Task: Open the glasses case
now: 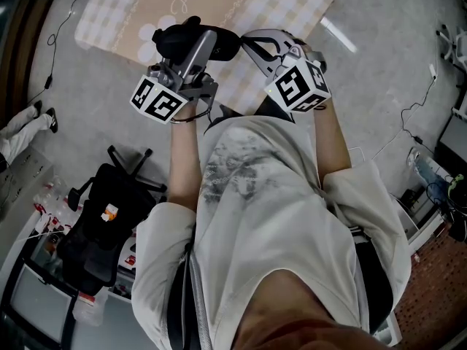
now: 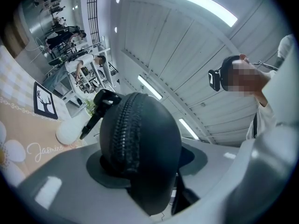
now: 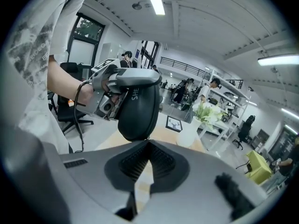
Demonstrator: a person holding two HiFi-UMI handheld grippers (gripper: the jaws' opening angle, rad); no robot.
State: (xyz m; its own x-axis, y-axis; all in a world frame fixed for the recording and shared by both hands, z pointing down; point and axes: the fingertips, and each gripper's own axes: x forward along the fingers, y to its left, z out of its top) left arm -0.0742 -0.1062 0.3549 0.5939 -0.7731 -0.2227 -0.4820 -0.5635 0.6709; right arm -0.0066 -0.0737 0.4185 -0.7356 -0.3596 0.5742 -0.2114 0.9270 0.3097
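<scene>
A black zipped glasses case [image 1: 171, 39] is held up over the table, with my left gripper [image 1: 195, 47] shut across its middle. In the left gripper view the case [image 2: 140, 143] fills the space between the jaws. Its zip faces the camera, and a black zip pull [image 2: 96, 110] hangs free at the far end. My right gripper [image 1: 248, 44] is at the case's right end. Seen from the right gripper view, the shut right gripper [image 3: 147, 143] has its tips just under the case's [image 3: 138, 106] lower end. Nothing shows between them.
A beige checked mat [image 1: 248, 6] covers the table ahead. On it stand a white vase [image 2: 70, 130] and a framed deer picture [image 2: 45, 101]. A black office chair [image 1: 109, 203] stands at the person's left, with cables on the floor around it.
</scene>
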